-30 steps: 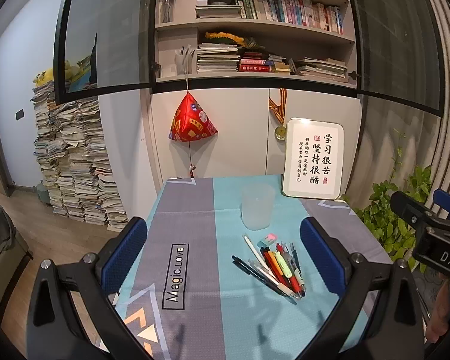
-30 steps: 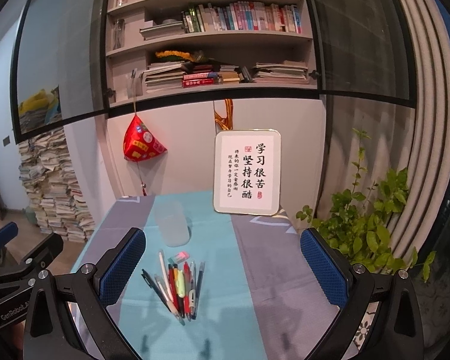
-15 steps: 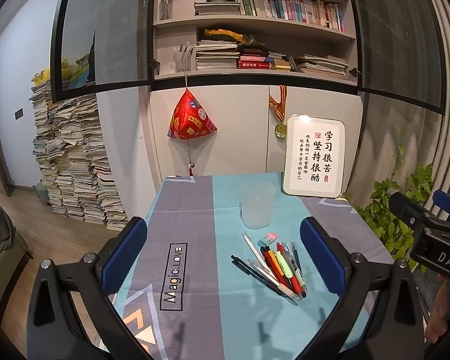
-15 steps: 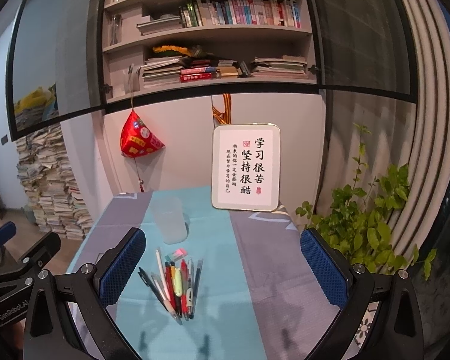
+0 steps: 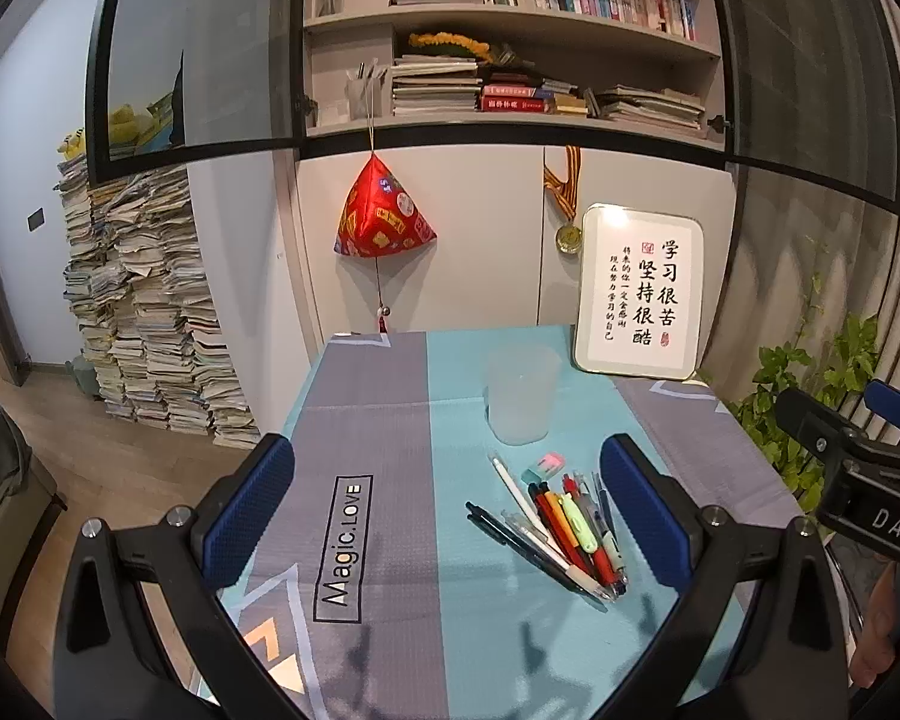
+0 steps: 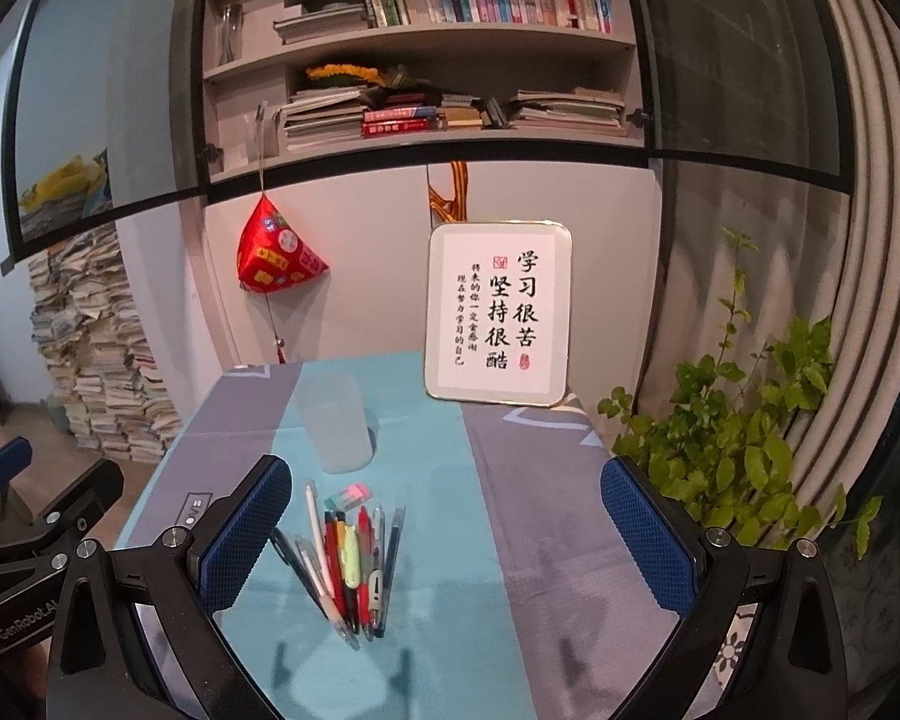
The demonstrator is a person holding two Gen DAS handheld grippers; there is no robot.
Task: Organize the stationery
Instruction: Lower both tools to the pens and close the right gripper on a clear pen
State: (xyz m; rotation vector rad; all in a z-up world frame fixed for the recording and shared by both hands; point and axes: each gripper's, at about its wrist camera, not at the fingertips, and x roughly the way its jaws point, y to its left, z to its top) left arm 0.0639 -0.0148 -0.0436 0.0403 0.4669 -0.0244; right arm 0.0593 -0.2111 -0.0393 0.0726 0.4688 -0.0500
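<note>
Several pens (image 5: 561,531) (image 6: 349,558) lie in a loose bundle on the teal and grey tablecloth (image 5: 384,420) (image 6: 450,480). A small pink and green eraser (image 5: 544,464) (image 6: 347,495) sits just beyond their far ends. Behind it stands an upright frosted plastic cup (image 5: 520,394) (image 6: 333,423), with nothing visible in it. My left gripper (image 5: 444,504) hovers open above the table, the pens near its right finger. My right gripper (image 6: 444,525) is open too, with the pens by its left finger. Neither holds anything.
A framed calligraphy sign (image 5: 640,299) (image 6: 498,313) leans against the cabinet at the table's back right. A red hanging ornament (image 5: 381,219) hangs behind the table. A leafy plant (image 6: 744,456) stands off the right edge; stacked papers (image 5: 144,306) rise on the floor at left.
Both cameras have tilted or dropped slightly toward the table, so the pens and cup sit a little lower and nearer in view. Nothing on the table has moved; both grippers stay open.
</note>
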